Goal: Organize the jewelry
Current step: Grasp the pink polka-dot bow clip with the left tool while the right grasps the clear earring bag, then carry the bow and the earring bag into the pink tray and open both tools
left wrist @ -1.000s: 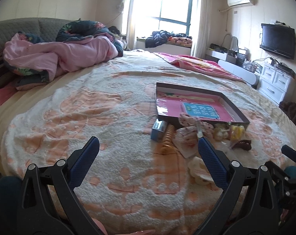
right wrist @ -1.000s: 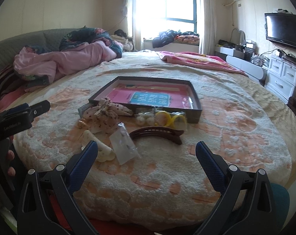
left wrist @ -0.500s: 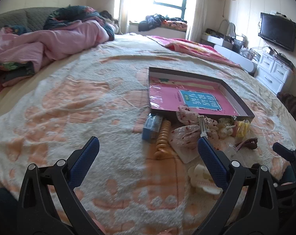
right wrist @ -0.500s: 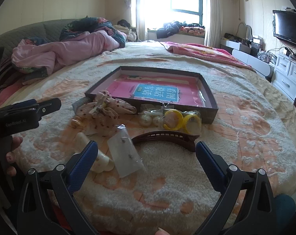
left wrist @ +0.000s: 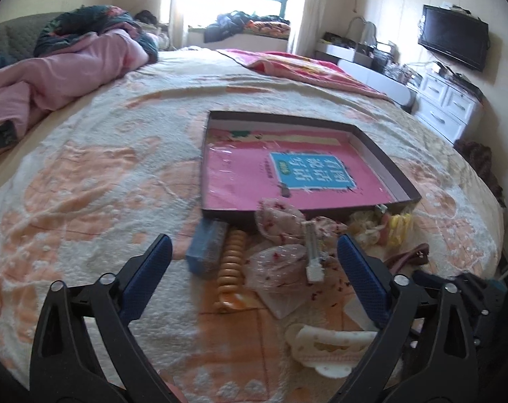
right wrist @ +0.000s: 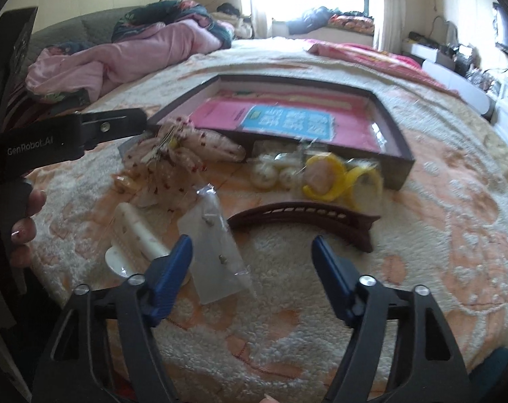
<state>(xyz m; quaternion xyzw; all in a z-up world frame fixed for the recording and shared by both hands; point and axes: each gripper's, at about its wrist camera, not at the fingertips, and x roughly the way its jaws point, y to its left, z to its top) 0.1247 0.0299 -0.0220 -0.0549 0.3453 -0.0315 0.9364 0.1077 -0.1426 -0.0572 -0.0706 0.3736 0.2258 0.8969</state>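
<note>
A dark shallow box (left wrist: 403, 181) (right wrist: 400, 141) with a pink sheet inside lies on the bed. In front of it lies a pile of accessories: a gold spiral hair tie (left wrist: 233, 260), a blue block (left wrist: 206, 248), dotted fabric bows (left wrist: 280, 221) (right wrist: 186, 154), yellow rings in a bag (right wrist: 344, 176), a brown hair claw (right wrist: 304, 216), a clear earring bag (right wrist: 217, 245) and a white clip (right wrist: 136, 235). My left gripper (left wrist: 254, 262) is open above the hair tie and bows. My right gripper (right wrist: 252, 262) is open, just short of the brown claw and beside the earring bag.
A crumpled pink quilt (left wrist: 52, 77) lies at the bed's far left and a red blanket (left wrist: 304, 67) at the far side. A white dresser (left wrist: 448, 107) and a wall TV (left wrist: 453, 42) stand on the right. The bed edge runs below both grippers.
Both grippers have moved forward and lower toward the pile in front of the box. The right gripper's jaws have narrowed but remain open. Nothing was taken hold of.
</note>
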